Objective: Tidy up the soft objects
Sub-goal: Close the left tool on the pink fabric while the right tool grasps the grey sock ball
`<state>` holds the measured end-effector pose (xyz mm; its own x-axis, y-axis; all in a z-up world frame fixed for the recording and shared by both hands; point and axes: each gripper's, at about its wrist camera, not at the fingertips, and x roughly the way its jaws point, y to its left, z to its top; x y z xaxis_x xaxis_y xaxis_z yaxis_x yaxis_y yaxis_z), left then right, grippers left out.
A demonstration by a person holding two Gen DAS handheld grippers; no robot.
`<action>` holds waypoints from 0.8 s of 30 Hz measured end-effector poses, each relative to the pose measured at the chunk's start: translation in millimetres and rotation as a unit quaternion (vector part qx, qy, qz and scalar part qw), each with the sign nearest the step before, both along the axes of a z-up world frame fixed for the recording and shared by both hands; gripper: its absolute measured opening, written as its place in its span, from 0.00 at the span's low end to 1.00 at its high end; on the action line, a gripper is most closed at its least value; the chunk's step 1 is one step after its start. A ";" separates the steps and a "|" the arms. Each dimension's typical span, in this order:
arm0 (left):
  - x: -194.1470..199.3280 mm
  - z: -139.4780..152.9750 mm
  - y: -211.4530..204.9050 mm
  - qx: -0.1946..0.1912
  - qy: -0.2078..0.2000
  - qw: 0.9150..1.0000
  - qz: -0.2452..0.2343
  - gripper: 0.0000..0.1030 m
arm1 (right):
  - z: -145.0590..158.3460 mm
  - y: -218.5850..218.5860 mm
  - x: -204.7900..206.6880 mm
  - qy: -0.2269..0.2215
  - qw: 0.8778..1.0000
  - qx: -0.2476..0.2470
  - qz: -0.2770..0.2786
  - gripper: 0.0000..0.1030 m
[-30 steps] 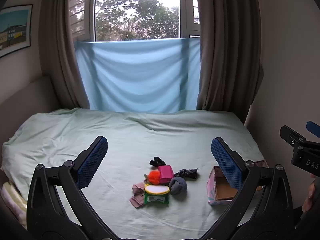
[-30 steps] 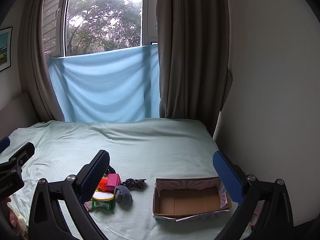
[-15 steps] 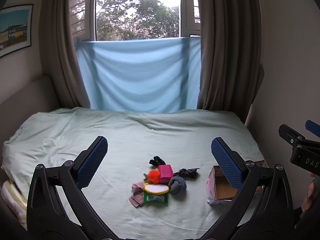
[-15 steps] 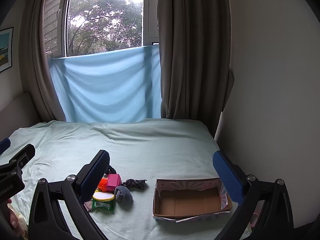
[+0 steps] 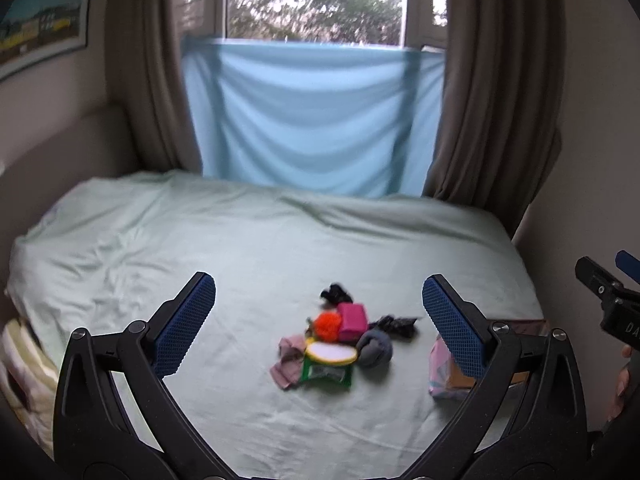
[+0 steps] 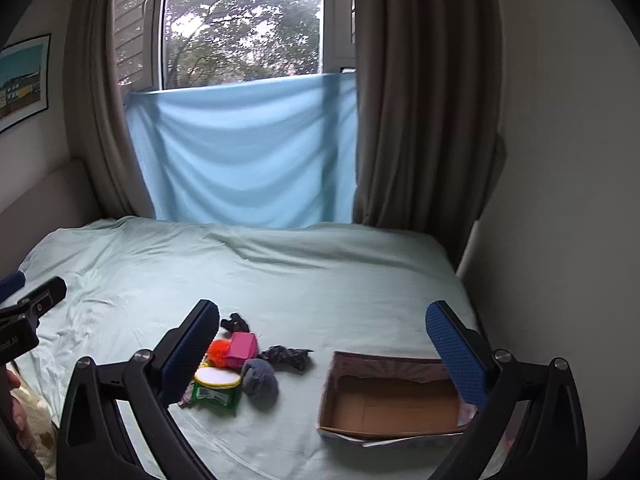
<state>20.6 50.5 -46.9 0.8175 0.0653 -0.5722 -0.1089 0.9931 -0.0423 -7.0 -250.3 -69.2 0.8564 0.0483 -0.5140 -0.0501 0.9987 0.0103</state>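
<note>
Your pile (image 5: 340, 344) sits mid-bed on the green sheet (image 5: 240, 248), all items touching or overlapping: pink block (image 5: 352, 317), orange pompom (image 5: 326, 323) just left of it, black bit (image 5: 335, 292) behind, dark patterned cloth (image 5: 394, 325) to the right, grey sock ball (image 5: 374, 347) in front of that, green pack (image 5: 328, 366) with a white oval top at the front, mauve cloth (image 5: 289, 362) partly under its left edge. Box (image 6: 394, 398) lies right of the pile, apart from it, open side up, nothing inside that I can see.

Your left gripper (image 5: 318, 320): jaws spread wide, holding nothing, above the bed short of the pile. Your right gripper (image 6: 322, 346): same, wide apart and empty, framing the pile's right side and the box.

Blue cloth (image 6: 244, 152) hangs over the lower window, brown curtains (image 6: 424, 112) either side. Left view is blurred.
</note>
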 end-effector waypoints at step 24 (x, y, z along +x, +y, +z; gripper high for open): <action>136.6 -281.1 115.8 0.014 0.175 0.971 -0.162 0.99 | -226.8 130.2 120.9 0.140 0.984 0.050 -0.094 1.00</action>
<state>157.2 166.2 -328.0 0.5534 -0.1434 -0.8205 0.2070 0.9778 -0.0313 113.9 -120.1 -295.9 0.6811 -0.0354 -0.7314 0.1540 0.9834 0.0959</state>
